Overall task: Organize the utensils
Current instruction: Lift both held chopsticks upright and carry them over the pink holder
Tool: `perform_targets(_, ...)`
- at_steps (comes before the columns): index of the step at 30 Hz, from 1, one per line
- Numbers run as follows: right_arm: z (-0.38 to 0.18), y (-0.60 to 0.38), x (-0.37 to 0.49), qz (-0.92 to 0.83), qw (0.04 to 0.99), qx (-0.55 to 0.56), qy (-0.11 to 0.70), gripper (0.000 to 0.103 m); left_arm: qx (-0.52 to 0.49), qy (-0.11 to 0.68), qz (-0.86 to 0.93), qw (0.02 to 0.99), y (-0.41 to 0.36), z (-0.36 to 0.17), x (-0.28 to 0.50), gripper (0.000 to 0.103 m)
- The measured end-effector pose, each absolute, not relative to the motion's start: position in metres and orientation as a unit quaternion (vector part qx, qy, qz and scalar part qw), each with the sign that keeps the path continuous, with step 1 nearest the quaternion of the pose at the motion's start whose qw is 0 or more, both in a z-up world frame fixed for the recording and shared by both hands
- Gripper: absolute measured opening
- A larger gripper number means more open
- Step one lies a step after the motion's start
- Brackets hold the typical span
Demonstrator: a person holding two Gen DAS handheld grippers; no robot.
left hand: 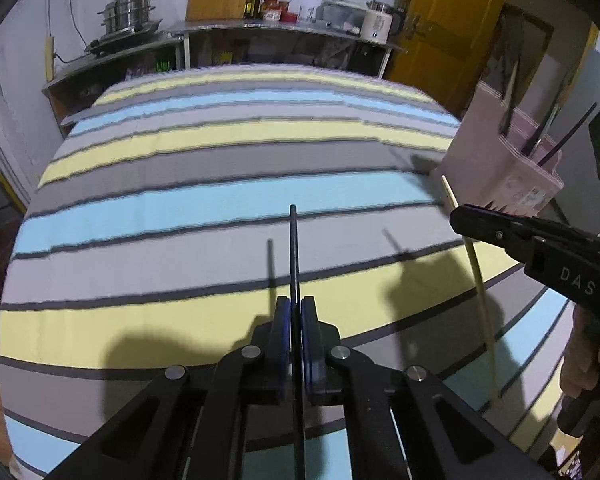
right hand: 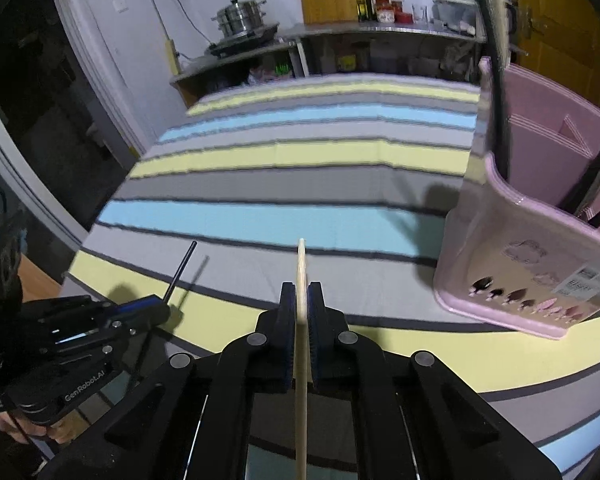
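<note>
My left gripper is shut on a black chopstick that points forward above the striped tablecloth. My right gripper is shut on a pale wooden chopstick, also held above the cloth. The right gripper shows in the left wrist view with the wooden chopstick in it. The left gripper shows in the right wrist view with the black chopstick. A pink utensil holder stands at the right and holds several dark utensils; it also shows in the left wrist view.
A metal shelf at the back carries a steamer pot, bottles and a white kettle. A yellow door stands at the back right. The table's left edge drops off toward a dark doorway.
</note>
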State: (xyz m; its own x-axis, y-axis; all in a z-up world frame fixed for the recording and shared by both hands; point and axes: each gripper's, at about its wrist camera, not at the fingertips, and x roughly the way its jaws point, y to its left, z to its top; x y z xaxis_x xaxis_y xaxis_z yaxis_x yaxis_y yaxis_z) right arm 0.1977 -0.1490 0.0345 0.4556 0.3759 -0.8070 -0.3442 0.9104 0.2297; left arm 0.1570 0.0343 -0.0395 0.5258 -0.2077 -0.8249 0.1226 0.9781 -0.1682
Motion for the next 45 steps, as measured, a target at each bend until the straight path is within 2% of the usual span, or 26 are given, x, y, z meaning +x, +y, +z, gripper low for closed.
perform_targets(16,0.11,-0.174,0.167,0.218,0.887,0.043,0.404,0.005,-0.062,0.396,-0.135,0.906,0.037,0.059,0.129,0.005)
perform_targets(45,0.16,-0.236,0.136,0.168,0.92,0.071,0.346,0.005,-0.057,0.365,-0.214,0.904,-0.028,0.11,0.134,0.005)
